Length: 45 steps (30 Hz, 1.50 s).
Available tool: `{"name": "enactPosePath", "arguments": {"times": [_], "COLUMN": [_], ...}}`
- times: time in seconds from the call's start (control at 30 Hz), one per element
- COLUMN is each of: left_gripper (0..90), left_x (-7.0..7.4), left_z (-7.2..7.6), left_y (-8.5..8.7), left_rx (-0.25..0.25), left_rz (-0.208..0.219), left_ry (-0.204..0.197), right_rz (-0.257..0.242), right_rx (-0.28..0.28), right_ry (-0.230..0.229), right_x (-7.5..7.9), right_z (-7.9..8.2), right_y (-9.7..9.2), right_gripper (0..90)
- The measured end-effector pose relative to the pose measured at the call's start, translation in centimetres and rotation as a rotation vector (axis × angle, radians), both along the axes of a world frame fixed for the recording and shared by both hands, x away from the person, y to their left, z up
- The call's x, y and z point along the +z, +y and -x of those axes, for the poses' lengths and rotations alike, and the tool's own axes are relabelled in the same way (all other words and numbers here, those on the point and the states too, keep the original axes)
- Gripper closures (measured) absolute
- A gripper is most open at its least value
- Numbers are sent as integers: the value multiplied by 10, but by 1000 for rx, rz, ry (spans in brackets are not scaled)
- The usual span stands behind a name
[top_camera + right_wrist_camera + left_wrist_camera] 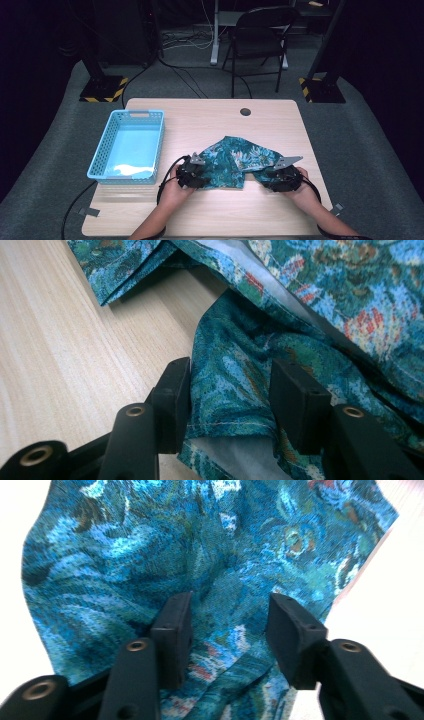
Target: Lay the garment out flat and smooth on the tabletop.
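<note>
No readable text, label or number anywhere, at least at this sharpness.

A lab or studio set up for recording. Black curtains enclose a light wooden table (210, 120), with hazard-striped stand bases (102, 90) (weighted, apparently), floor cables (185, 40) and a folding chair (257, 37) behind.

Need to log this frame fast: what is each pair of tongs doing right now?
Left tongs: open, jaws apart with the blue patterned cloth between them.
Right tongs: open, jaws straddling a hemmed edge of the cloth, not clamped.
</note>
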<state>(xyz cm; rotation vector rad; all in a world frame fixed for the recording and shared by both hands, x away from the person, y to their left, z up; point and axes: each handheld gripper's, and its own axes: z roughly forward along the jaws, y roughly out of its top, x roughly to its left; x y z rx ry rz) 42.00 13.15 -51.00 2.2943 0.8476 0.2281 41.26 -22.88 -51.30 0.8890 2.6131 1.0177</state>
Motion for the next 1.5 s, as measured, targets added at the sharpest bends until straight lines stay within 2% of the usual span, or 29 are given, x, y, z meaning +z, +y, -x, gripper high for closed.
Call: {"name": "enactPosePath", "arguments": {"times": [0.07, 0.13, 0.23, 0.3, 0.37, 0.47, 0.53, 0.63, 0.73, 0.8, 0.93, 1.07, 1.2, 1.3, 1.37, 1.4, 1.5], "left_gripper": [600, 637, 761, 787, 861, 885, 887, 889, 890, 890, 891, 891, 891, 891, 891, 891, 891], "left_x": [0, 0, -1, -1, -1, 1, 3, 8, 14, 22, 39, 52, 59, 59, 58, 55, 44], "left_z": [1, 1, 0, -3, -4, -3, -1, -2, -4, -5, -7, -11, -16, -23, -25, -29, -40], "left_y": [-1, 0, 2, 4, 7, 7, 7, 12, 21, 27, 38, 42, 39, 35, 35, 35, 36], "left_rx": [0, 3, 8, 16, 4, -3, -11, -2, 28, 49, 85, 101, 103, 104, 111, 118, 144], "left_rz": [-15, -10, -17, 8, 31, 15, -12, -25, -8, 7, 40, 40, 31, -3, -9, -15, -21], "left_ry": [-23, -22, -36, -11, 10, 17, 6, -14, -28, -44, -86, -120, -134, -135, -127, -116, -85], "right_rz": [5, 4, -6, -20, -33, -57, -74, -142, -203, -221, -235, -239, -242, -248, -231, -231, -194], "right_rx": [-1, 3, 4, 10, 27, 74, 106, 123, 124, 119, 96, 52, 13, -34, -73, -73, -119], "right_ry": [-16, -30, -28, -8, 19, 56, 54, 47, 17, -8, -31, -36, -47, -49, -42, -42, -21], "right_x": [-1, -1, -1, -1, -1, 3, 9, 24, 43, 54, 68, 73, 74, 72, 68, 68, 55], "right_z": [1, 2, 2, 1, 0, 2, 5, 9, 15, 18, 23, 23, 21, 15, 10, 10, 4], "right_y": [0, -1, -2, -4, -4, -4, -5, -12, -23, -32, -52, -74, -89, -105, -115, -115, -124], "right_gripper": [570, 658, 788, 840, 864, 881, 883, 884, 885, 886, 886, 886, 886, 886, 885, 885, 885]}}
